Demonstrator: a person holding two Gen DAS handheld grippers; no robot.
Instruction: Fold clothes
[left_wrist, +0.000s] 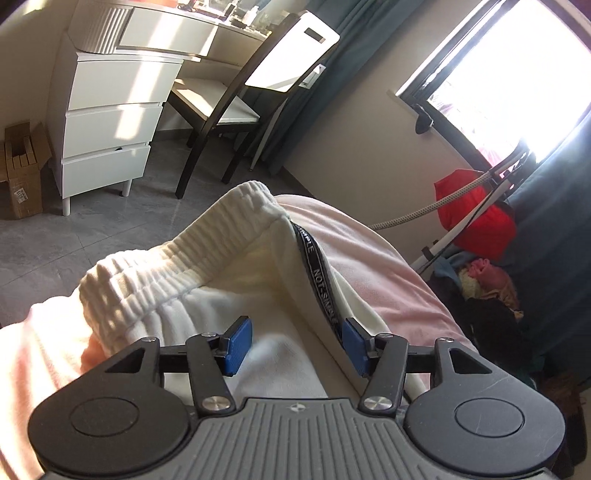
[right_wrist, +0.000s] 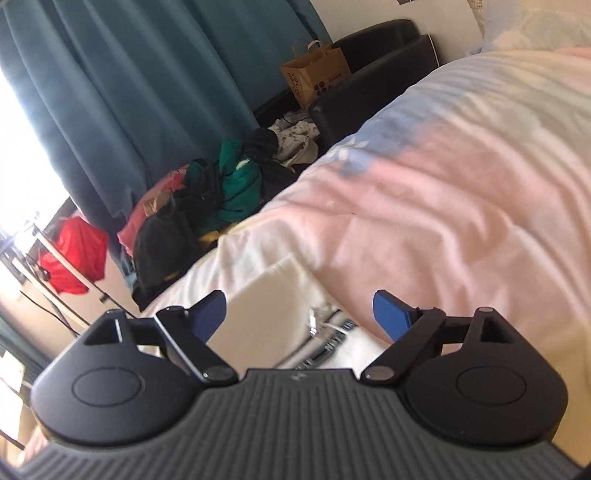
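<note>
White fleece trousers (left_wrist: 207, 295) lie on the pink bedcover (left_wrist: 388, 266), their ribbed elastic waistband (left_wrist: 155, 266) raised towards the floor side. A black printed stripe (left_wrist: 321, 280) runs down one side. My left gripper (left_wrist: 295, 343) is open, its blue pads just above the cloth and either side of a fold, the right pad touching the striped edge. In the right wrist view another part of the white garment (right_wrist: 284, 291) with a dark printed band (right_wrist: 332, 343) lies on the bedcover (right_wrist: 461, 192). My right gripper (right_wrist: 299, 314) hovers open over it, holding nothing.
A white chest of drawers (left_wrist: 110, 122), a dark chair (left_wrist: 229, 103) and a cardboard box (left_wrist: 22, 173) stand on the grey floor. A heap of clothes (right_wrist: 207, 199), a red bag (right_wrist: 74, 254), a paper bag (right_wrist: 314, 74) and teal curtains (right_wrist: 129, 92) line the bedside.
</note>
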